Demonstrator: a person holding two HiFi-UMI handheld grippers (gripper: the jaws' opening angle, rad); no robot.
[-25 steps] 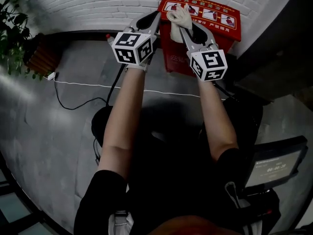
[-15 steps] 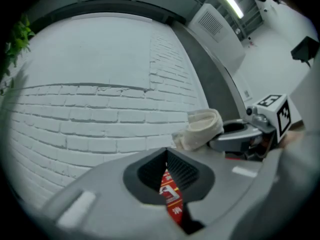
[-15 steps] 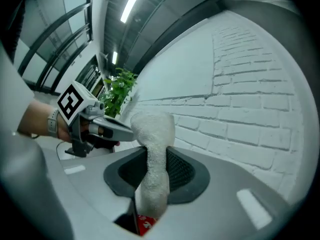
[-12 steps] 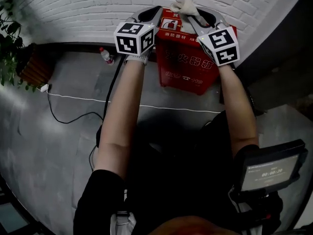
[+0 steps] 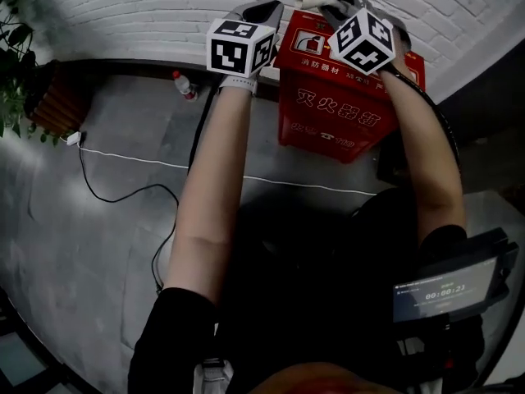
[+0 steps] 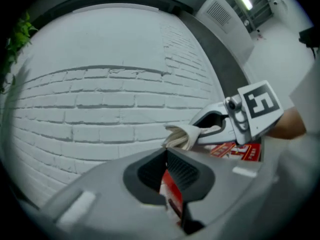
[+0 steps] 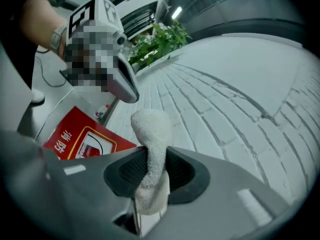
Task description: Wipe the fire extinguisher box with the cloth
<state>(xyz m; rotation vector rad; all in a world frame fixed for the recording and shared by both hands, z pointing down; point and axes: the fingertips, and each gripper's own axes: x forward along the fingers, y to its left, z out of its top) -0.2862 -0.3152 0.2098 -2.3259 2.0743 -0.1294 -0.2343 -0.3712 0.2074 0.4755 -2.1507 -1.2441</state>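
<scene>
Bottle [image 5: 182, 85] on the floor at the wall [image 5: 123, 15] foot, far left. My left tongs [image 6: 166, 153] closed together, raised by the upper left corner of the red box [image 5: 340, 105], which stands against the white brick. My right tongs [image 7: 150, 159] clamped on the cloth [image 7: 150, 126], above the box top, near the wall.

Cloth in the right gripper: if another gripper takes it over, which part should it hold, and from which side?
Probably the bunched end of the cloth that sticks out past the jaws of the right gripper, approached from its tip side; the rest is pinched between them.
</scene>
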